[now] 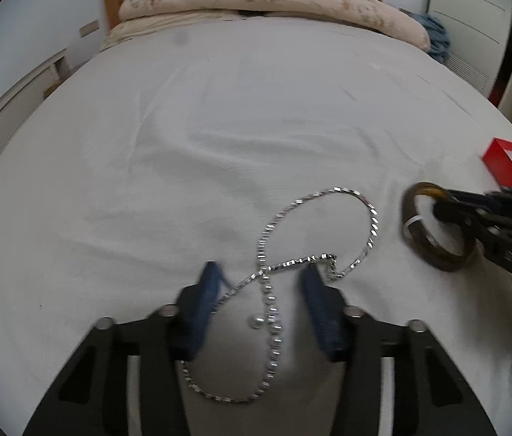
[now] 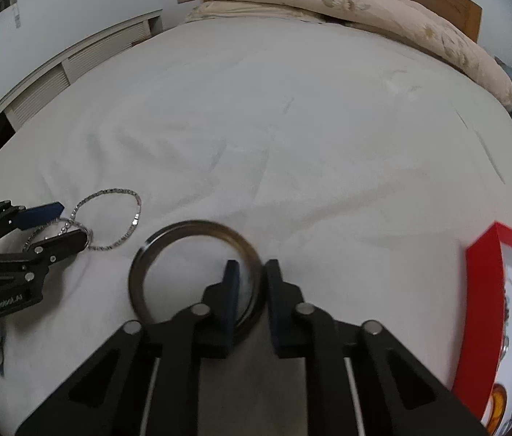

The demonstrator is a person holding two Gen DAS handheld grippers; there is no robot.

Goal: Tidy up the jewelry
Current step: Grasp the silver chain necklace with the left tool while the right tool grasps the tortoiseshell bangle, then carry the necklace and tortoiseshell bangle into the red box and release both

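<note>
Item one — dark bangle (image 2: 197,272) on the white sheet (image 2: 292,127), its rim pinched in my right gripper (image 2: 250,272); a thin bite, I judge it could slip out. Item two — silver chain (image 1: 314,239), looped between my left gripper (image 1: 261,276)'s parted fingers, ungripped; it may snag. Red box (image 2: 483,312) cut off at right, contents unclear.

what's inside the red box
In the right wrist view the red box has a white lining holding some silvery rings and an amber piece at its lower edge; the rest is cut off by the frame.
</note>
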